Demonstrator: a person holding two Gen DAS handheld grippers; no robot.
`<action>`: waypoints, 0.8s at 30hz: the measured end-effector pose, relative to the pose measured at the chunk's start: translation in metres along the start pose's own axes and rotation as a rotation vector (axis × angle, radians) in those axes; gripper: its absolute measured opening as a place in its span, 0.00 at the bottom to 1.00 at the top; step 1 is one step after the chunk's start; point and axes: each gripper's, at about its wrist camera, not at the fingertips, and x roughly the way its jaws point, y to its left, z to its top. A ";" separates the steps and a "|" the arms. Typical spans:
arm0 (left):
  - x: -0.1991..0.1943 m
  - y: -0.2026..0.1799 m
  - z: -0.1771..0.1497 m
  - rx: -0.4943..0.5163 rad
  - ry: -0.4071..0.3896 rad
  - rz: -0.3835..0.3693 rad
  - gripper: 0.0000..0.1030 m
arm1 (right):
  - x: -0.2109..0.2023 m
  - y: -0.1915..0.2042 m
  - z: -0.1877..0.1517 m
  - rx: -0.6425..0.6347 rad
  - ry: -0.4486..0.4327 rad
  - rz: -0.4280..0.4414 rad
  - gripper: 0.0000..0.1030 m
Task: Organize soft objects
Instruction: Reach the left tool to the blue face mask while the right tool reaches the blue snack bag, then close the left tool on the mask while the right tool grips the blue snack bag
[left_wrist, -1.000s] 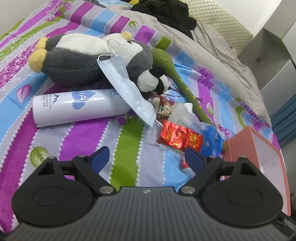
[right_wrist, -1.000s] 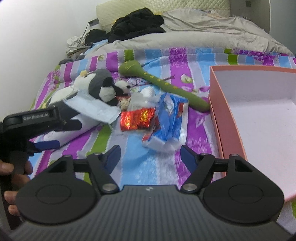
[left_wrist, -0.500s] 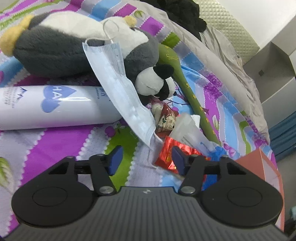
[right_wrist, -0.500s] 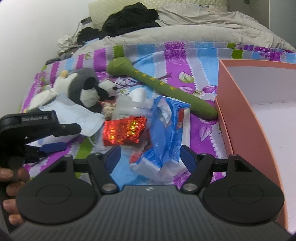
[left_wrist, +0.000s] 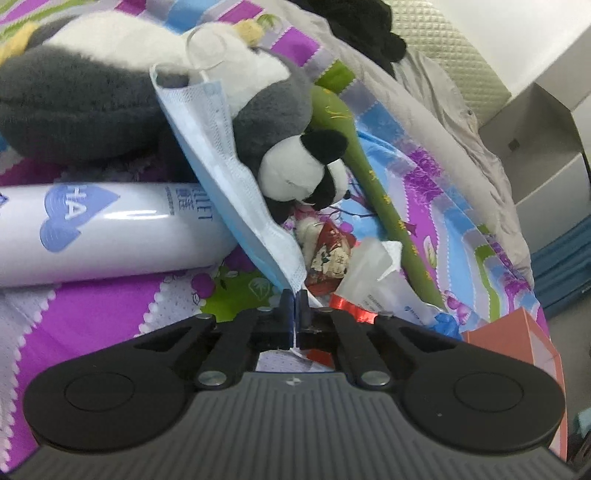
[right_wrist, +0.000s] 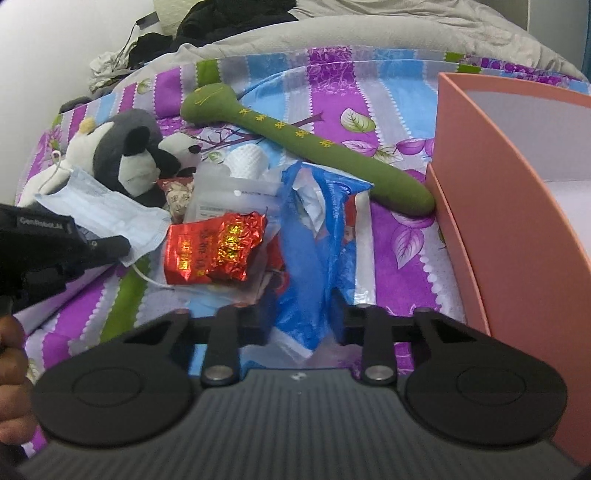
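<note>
The left gripper (left_wrist: 294, 302) has its jaws pinched together on the lower corner of the blue face mask (left_wrist: 221, 177), which runs up and away from the jaws, draped over the plush panda (left_wrist: 291, 162). A white bottle (left_wrist: 107, 232) lies on the bed (left_wrist: 92, 317) to the left of those jaws, under the mask.

The right gripper (right_wrist: 301, 314) has its jaws clamped around the near end of the blue plastic packet (right_wrist: 314, 243). Just left of these jaws sits a red foil pouch (right_wrist: 214, 251); beyond them lies a green plush stick (right_wrist: 306, 147), its far end touching the pink box (right_wrist: 491, 206) to the right.
</note>
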 end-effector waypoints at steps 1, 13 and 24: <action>-0.004 -0.002 0.000 0.015 -0.004 0.005 0.01 | -0.002 0.001 0.000 -0.006 -0.001 -0.003 0.22; -0.075 -0.016 -0.024 0.128 0.008 -0.008 0.00 | -0.037 0.003 -0.007 -0.026 -0.014 0.004 0.11; -0.142 -0.025 -0.062 0.221 0.034 -0.065 0.01 | -0.081 -0.001 -0.030 -0.025 -0.021 -0.020 0.11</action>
